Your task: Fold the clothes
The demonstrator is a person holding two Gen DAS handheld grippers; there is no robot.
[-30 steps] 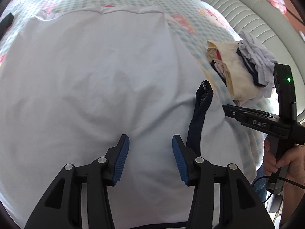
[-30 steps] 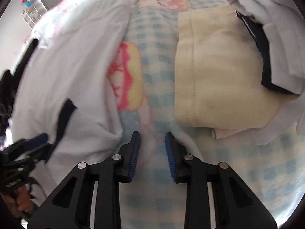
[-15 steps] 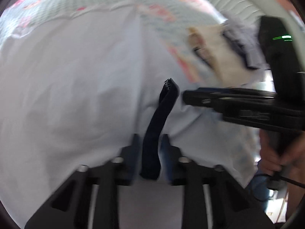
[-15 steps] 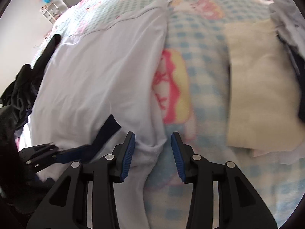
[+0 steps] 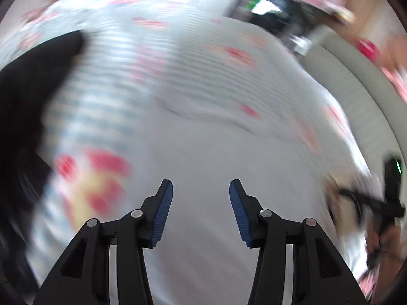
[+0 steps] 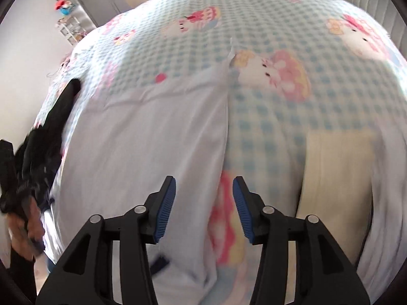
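A white garment (image 6: 142, 152) lies spread flat on a bed whose sheet (image 6: 267, 117) is a pale blue check printed with pink and yellow cartoon cats. No writing or brand name is readable anywhere; the left wrist view is heavily blurred.

In the right wrist view the garment's long axis runs away from the camera, from the near edge of the bed up toward the middle, with one straight side edge running just beside the right gripper (image 6: 204, 206). A small dark navy trim piece (image 6: 159, 263) shows at the garment's near end, below the gripper. To the right, a folded cream cloth (image 6: 335, 178) rests on the sheet, apart from the garment. Dark clothing (image 6: 45, 137) is heaped at the left edge of the bed.

The right gripper hangs above the garment's right edge, its jaws about halfway apart and having just been opening, with nothing held between them.

The left gripper (image 5: 201, 211) hangs above white cloth (image 5: 216, 152), its jaws likewise about halfway apart, having just opened, and empty. There the right gripper (image 5: 368, 200) appears small and dark at the far right.

There are no containers in view.
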